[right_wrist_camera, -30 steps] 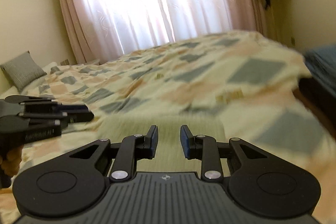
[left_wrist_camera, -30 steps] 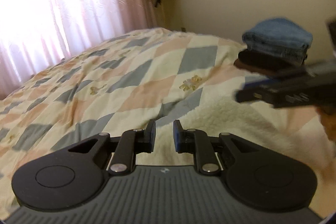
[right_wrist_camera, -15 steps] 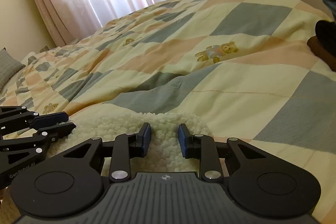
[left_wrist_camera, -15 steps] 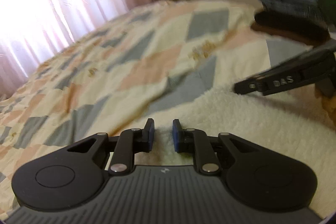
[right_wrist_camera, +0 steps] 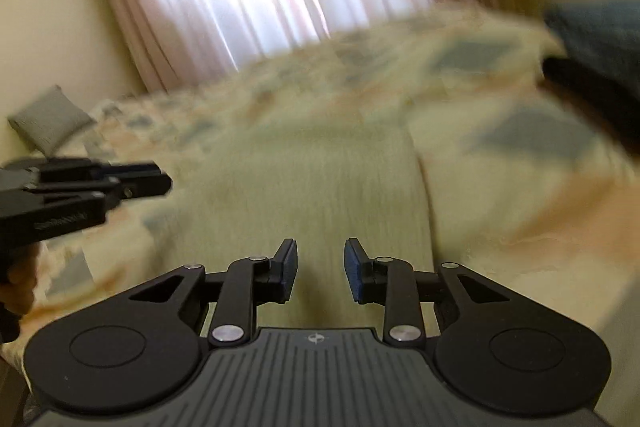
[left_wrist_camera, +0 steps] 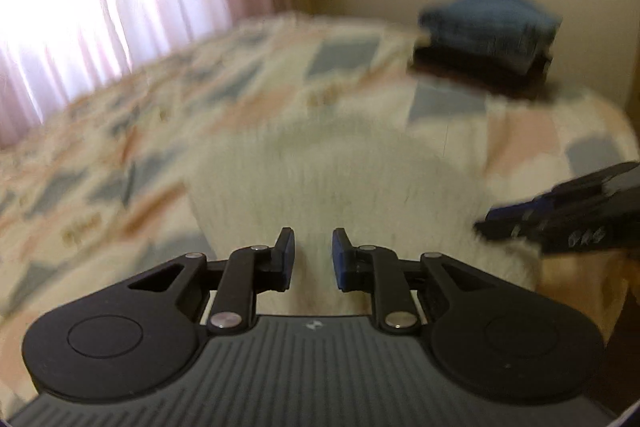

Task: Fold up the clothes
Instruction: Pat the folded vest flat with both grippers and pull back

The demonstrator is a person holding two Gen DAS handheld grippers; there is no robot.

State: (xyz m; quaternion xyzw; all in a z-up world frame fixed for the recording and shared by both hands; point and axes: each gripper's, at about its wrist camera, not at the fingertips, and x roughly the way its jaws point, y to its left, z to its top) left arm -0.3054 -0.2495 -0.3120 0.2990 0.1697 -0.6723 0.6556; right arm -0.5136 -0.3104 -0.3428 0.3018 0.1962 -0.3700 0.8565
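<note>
While both my left gripper (left_wrist_camera: 313, 259) and right gripper (right_wrist_camera: 321, 270) hover, fingers parted, empty, over cream fleece garment (left_wrist_camera: 340, 179) at bed's near edge: blurred view, risk pinching checked quilt (left_wrist_camera: 168, 115) too.

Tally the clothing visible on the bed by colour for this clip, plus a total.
Cream fleece garment: 1
Blue folded item: 1
Dark folded item under the blue one: 1; blur hides any further layers
Total: 3
</note>
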